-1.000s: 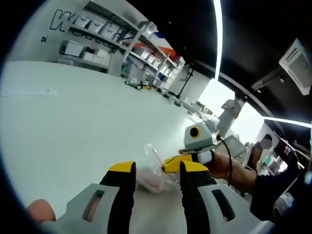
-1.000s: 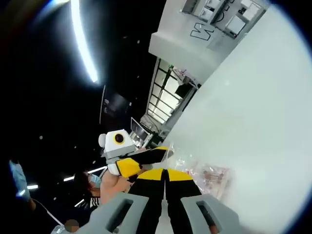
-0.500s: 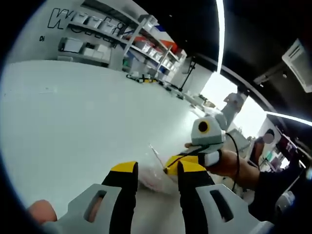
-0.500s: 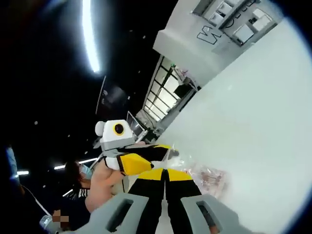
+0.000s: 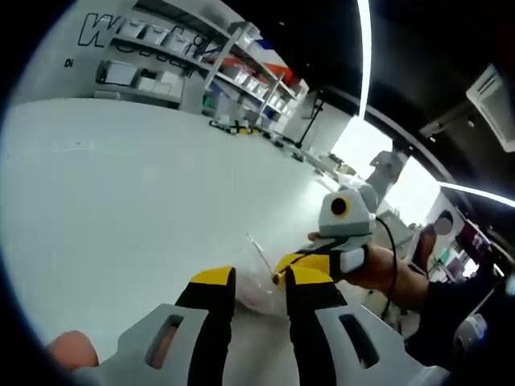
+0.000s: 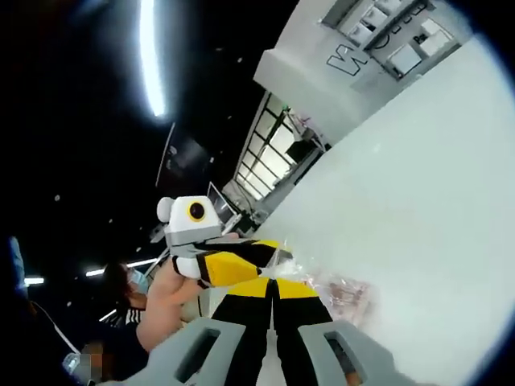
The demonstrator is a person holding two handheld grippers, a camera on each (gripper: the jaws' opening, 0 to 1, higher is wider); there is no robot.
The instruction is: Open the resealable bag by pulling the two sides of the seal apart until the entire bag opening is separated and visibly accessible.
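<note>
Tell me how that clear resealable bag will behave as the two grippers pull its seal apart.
Probably floppy: the resealable bag is thin crinkled clear film. Likely light, with only small pinkish contents showing. The glossy film may slip from the right gripper, so pull slowly.

Two hand-held grippers in grey, black and yellow

The left gripper [image 5: 251, 281] has pale grey moulded bodies with oval slots, black jaws rising from them and yellow tips. The right gripper [image 6: 272, 288] is built the same: grey slotted shells, black jaws, yellow caps. Seen from the left gripper view, the right gripper [image 5: 310, 264] trails a thin black cable behind it, and a dark sleeve [image 5: 447, 310] covers the person's arm further back along it.
</note>
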